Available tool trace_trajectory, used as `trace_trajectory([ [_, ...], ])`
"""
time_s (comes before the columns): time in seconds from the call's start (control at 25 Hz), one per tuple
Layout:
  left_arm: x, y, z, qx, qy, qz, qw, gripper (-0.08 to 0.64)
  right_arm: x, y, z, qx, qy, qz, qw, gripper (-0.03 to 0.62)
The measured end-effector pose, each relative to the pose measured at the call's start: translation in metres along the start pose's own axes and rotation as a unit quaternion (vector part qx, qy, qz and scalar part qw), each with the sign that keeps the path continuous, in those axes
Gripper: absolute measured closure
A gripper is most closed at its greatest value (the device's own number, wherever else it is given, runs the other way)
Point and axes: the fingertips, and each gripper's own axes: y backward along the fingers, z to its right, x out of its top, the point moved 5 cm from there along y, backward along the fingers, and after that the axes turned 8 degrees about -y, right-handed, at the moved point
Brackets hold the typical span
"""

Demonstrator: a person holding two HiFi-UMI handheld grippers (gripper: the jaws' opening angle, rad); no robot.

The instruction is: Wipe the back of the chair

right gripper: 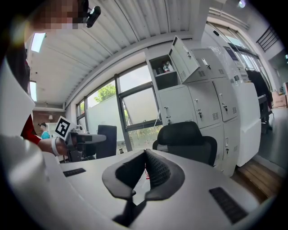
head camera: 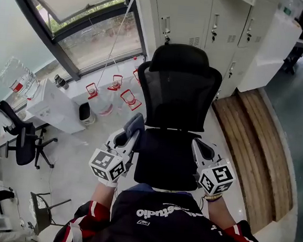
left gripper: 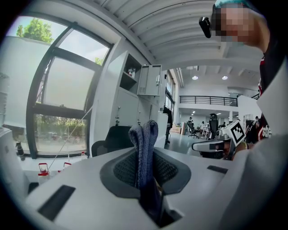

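Observation:
A black office chair with a mesh back (head camera: 178, 94) and a headrest stands right in front of me, its seat (head camera: 165, 158) nearest. My left gripper (head camera: 128, 137) is by the seat's left edge, shut on a folded grey-blue cloth (head camera: 135, 124). In the left gripper view the cloth (left gripper: 144, 148) stands upright between the jaws, with the chair (left gripper: 114, 137) behind it. My right gripper (head camera: 198, 145) is held by the seat's right edge. Its jaws meet at the tips (right gripper: 145, 155) with nothing between them, and the chair (right gripper: 186, 139) stands beyond them.
White lockers (head camera: 213, 23) stand behind the chair, with a raised wooden platform (head camera: 254, 148) to the right. Several water jugs (head camera: 111, 93) and a white cabinet (head camera: 58, 107) stand on the left below the window. Another black office chair (head camera: 26, 138) is at far left.

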Motion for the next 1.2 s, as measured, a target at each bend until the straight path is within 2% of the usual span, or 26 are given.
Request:
trace_trajectory([
  [0.36,-0.013,-0.053,-0.019,0.037,-0.02,-0.036,0.9985,0.491,0.017,0.006,0.037,-0.009,-0.018,0.022,1.0,0.577],
  [0.52,-0.015,-0.07,-0.038,0.062,-0.019,-0.034,0.9973,0.491,0.023,0.007,0.05,-0.019,-0.023,0.025,0.999,0.577],
  [0.8,-0.032,-0.117,-0.097,0.103,-0.014,-0.034,0.994,0.491,0.027,-0.009,0.063,-0.035,-0.024,0.024,0.999,0.577],
  [1.04,-0.057,-0.172,-0.158,0.149,-0.043,-0.043,0.9869,0.491,0.04,-0.015,0.076,-0.06,-0.013,0.027,0.998,0.577],
  [1.2,-0.084,-0.209,-0.196,0.162,-0.013,-0.054,0.9852,0.491,0.039,-0.014,0.085,-0.084,-0.011,0.018,0.996,0.577],
])
